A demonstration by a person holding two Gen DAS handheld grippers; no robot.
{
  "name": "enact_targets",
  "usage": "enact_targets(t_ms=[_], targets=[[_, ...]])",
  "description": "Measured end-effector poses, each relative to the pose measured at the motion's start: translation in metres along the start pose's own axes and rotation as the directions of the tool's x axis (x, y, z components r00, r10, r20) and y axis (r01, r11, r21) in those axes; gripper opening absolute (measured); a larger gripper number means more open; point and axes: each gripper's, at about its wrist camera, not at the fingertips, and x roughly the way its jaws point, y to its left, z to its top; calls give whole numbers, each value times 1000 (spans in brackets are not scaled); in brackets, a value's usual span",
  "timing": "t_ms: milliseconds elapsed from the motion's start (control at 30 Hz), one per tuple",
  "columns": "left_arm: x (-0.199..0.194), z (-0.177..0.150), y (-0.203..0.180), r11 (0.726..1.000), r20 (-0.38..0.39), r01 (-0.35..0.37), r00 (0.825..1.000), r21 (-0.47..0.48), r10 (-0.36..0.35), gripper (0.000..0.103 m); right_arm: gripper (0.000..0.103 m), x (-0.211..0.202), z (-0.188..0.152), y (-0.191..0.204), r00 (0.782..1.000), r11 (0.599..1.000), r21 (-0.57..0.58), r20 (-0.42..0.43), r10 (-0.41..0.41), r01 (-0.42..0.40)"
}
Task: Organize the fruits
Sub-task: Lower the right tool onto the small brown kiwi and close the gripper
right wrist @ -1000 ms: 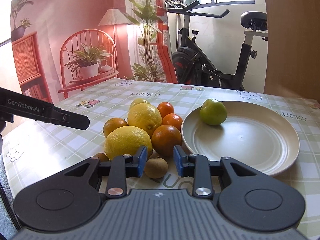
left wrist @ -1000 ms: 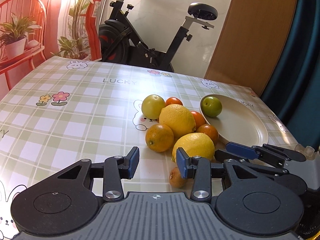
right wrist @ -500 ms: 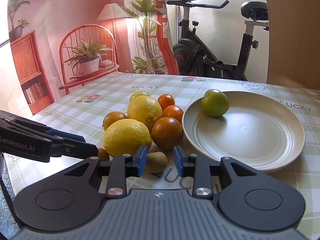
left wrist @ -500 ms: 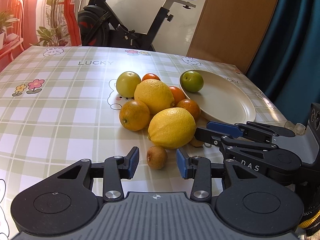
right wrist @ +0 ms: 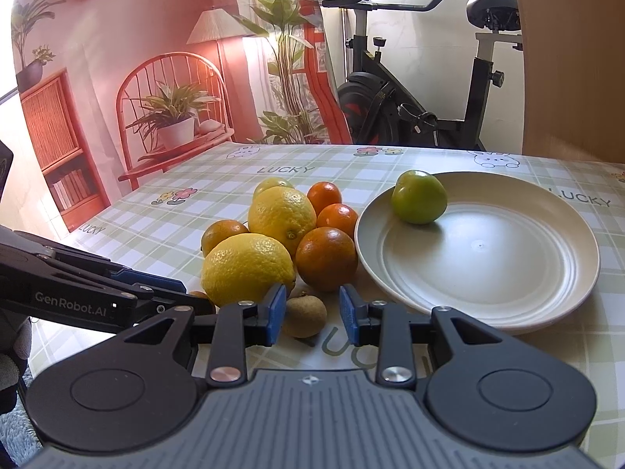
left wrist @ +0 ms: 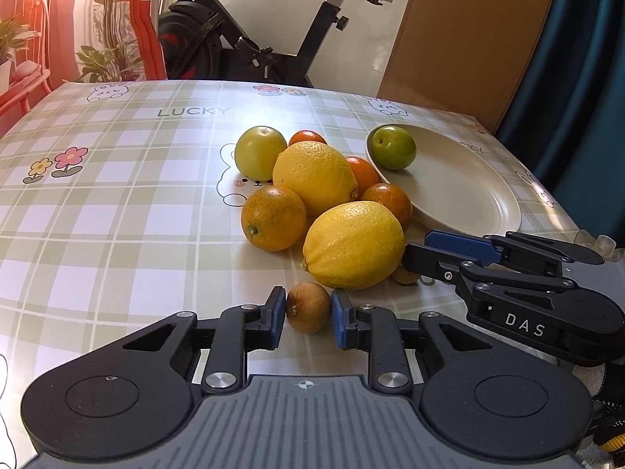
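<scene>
A pile of fruit lies on the checked tablecloth: two lemons [left wrist: 353, 244], several oranges [left wrist: 273, 218], a yellow-green apple [left wrist: 260, 152]. A green apple [left wrist: 392, 147] sits on the cream plate [left wrist: 480, 199]. My left gripper [left wrist: 307, 316] is open, its blue pads close on either side of a small brown fruit [left wrist: 308, 306]. My right gripper [right wrist: 312, 314] is open around another small brown fruit [right wrist: 304, 314], with gaps at both pads. The plate [right wrist: 508, 273] and green apple [right wrist: 418, 201] lie ahead to its right.
The right gripper [left wrist: 461, 248] shows at the right of the left wrist view, beside the near lemon. The left gripper's body [right wrist: 97, 297] shows at the left of the right wrist view. An exercise bike [left wrist: 254, 39] stands beyond the table's far edge.
My left gripper moved forward so the small brown fruit now sits between its pads, which have narrowed. My right gripper edged forward around its own brown fruit.
</scene>
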Motion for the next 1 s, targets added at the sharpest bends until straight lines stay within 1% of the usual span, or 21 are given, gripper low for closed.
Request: enact_targets(t_ms=[133,267,400,567,700,1000], targets=[[-2,-1,5,1000,6,-17,1000,-24,17,27,34,-2,0,-3,1000,1000,14,8,9,-9],[-2,-1,6,999,7,-16,1000,-34,17,27,34,-4,0,-5,1000,999,28,21,18,-19],[-3,-1,6,999,6,-17,1000,-32,18,27,34,0,0,-2,1000,1000,28,-6,8,-8],[-2,-2,6,999,4,-18,1000,-34,19,27,34,1,0,-3,1000,1000,22,-20,17,-16],[-2,-2,7,999,2,-19,1000,-39,19,27,34,7,2,-5,999,999,31,-51,14,-12],[1,-2,6,999,-7,-17,1000,-36,17,27,34,7,1,-8,998,999,41,-53,16,-14]])
